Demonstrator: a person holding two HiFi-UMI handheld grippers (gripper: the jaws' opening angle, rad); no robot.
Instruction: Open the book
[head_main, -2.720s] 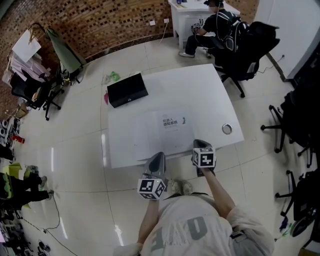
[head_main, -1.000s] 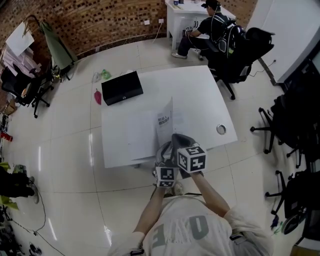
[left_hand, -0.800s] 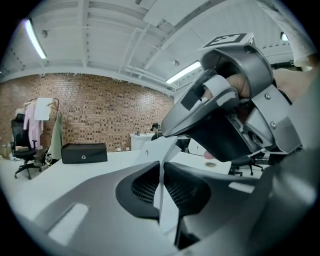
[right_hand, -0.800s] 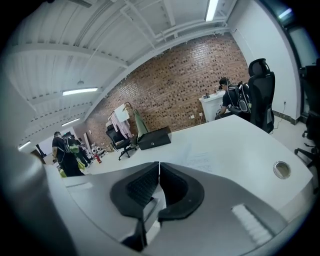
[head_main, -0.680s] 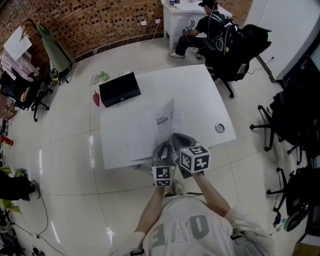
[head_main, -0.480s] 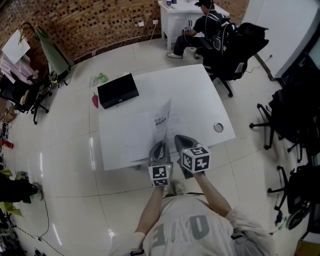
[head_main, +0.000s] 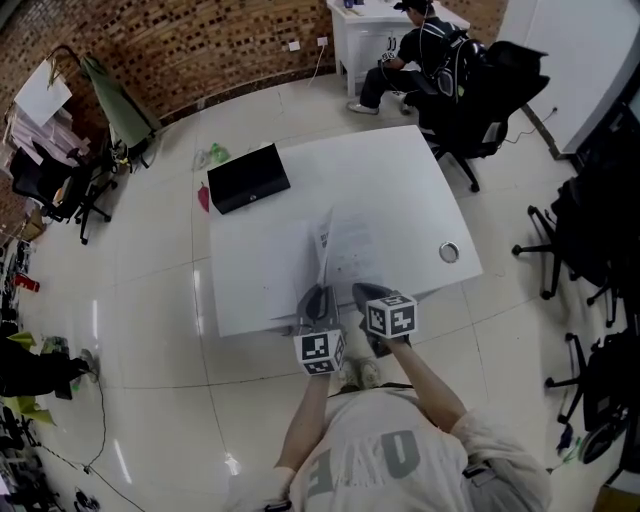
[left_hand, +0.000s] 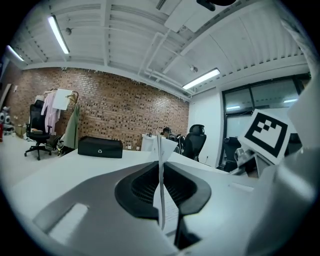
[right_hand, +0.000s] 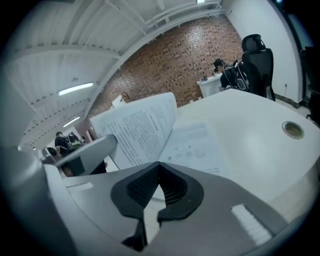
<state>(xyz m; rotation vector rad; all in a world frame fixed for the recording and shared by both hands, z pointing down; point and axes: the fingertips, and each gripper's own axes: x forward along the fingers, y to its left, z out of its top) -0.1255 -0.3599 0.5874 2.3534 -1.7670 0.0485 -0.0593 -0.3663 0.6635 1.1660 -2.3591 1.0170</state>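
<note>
Book (head_main: 350, 250): centre of frame, flat on white table (head_main: 400, 175), close to its lower edge.
Left claw (head_main: 319, 292): clenched on one page (head_main: 322, 250), jaws just eased a shade wider with the sheet between them.
Right claw (head_main: 360, 290): clenched, empty, just beside the left, at the book's lower right.
Black case (head_main: 248, 178): upper-left table corner, well apart.
Metal ring (head_main: 449, 252): right, near the edge.
Page upright, thin, printed; rest lying open, white.
Bare tabletop above and right; black chair (head_main: 480, 95) beyond the upper-right corner.

The thin white book (head_main: 352, 252) lies near the front edge of the table (head_main: 400, 180). It is half open: the left part stands upright, showing printed text inside, and the right part rests flat.
</note>
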